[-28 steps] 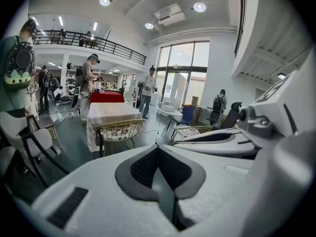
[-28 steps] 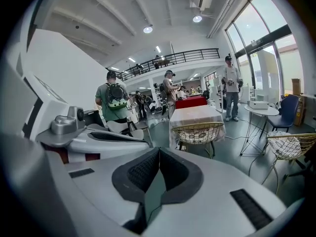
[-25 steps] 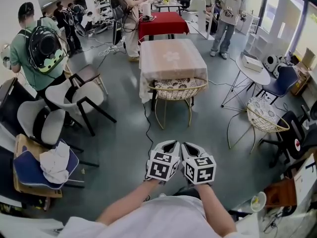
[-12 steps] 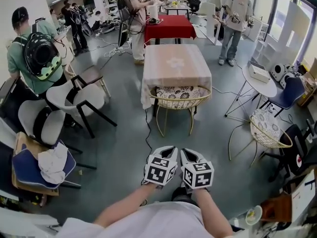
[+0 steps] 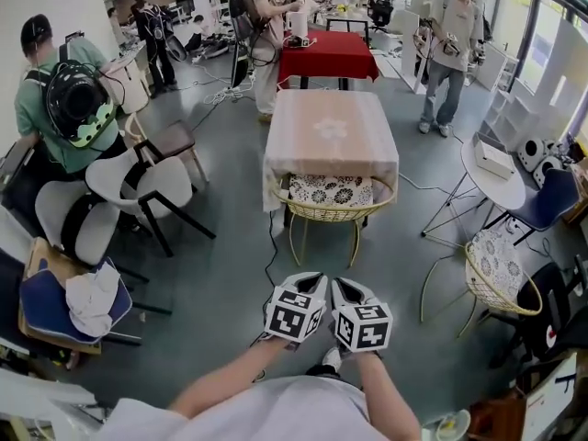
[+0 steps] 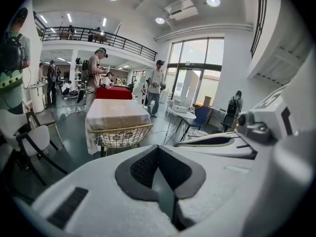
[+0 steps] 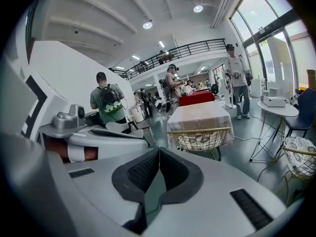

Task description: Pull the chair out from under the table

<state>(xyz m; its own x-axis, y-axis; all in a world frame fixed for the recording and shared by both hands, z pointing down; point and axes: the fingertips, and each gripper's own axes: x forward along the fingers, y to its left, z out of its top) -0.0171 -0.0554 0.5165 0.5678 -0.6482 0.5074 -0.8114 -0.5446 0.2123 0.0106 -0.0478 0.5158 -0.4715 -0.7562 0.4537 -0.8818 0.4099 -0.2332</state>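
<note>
A gold wire chair (image 5: 331, 205) with a patterned cushion is tucked under the near end of a table (image 5: 332, 129) draped in a beige cloth. The same chair (image 6: 122, 135) shows straight ahead in the left gripper view, and the chair (image 7: 200, 138) also appears in the right gripper view. My left gripper (image 5: 310, 279) and right gripper (image 5: 342, 283) are held side by side, well short of the chair, both pointing at it. Each is shut with nothing between its jaws. Bare grey floor lies between them and the chair.
White chairs (image 5: 147, 184) and a blue-cushioned chair (image 5: 55, 303) crowd the left. A second wire chair (image 5: 492, 274) and a round white table (image 5: 494, 165) stand right. A cable (image 5: 273, 232) trails on the floor by the chair. A person with a backpack (image 5: 64, 95) stands left; others stand beyond a red table (image 5: 329, 46).
Both grippers and the head have moved forward toward the table; the chair and table now sit lower and larger in the head view. The jaws stayed shut.
</note>
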